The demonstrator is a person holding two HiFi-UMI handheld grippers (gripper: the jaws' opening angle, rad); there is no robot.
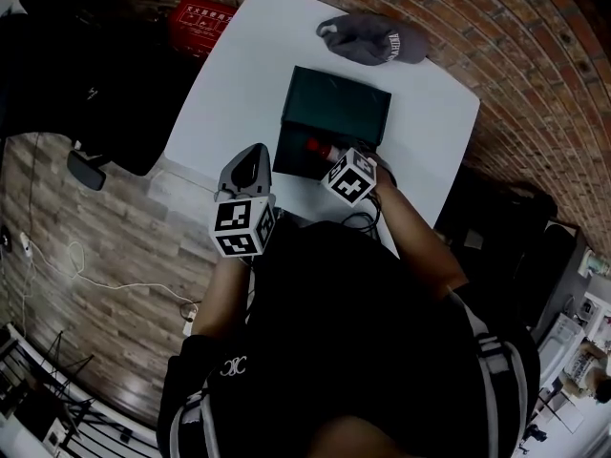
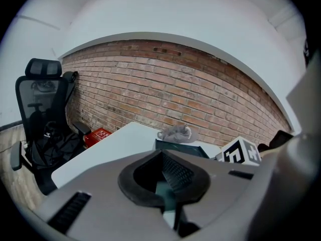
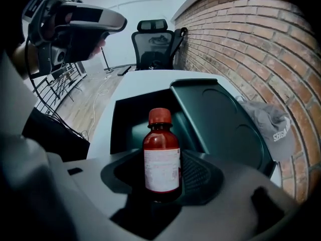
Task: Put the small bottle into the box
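While the small bottle [image 3: 161, 152] stands upright between the fingers of the right gripper [image 3: 161, 173], red cap up and white label showing, it hangs over the near part of the open dark-green box [image 3: 131, 115]. The fingers are closed on its lower body, a low hold that likely lets it go down base first. It looks not yet set inside. The box lid [image 3: 220, 122] is tipped back on the far side, leaving the cavity free. The left gripper [image 2: 162, 159] is off left of the box, fingers drawn together on nothing. A grey cap [image 1: 372, 38] lies at the far end of the bench [image 1: 239, 74], clear of the work.
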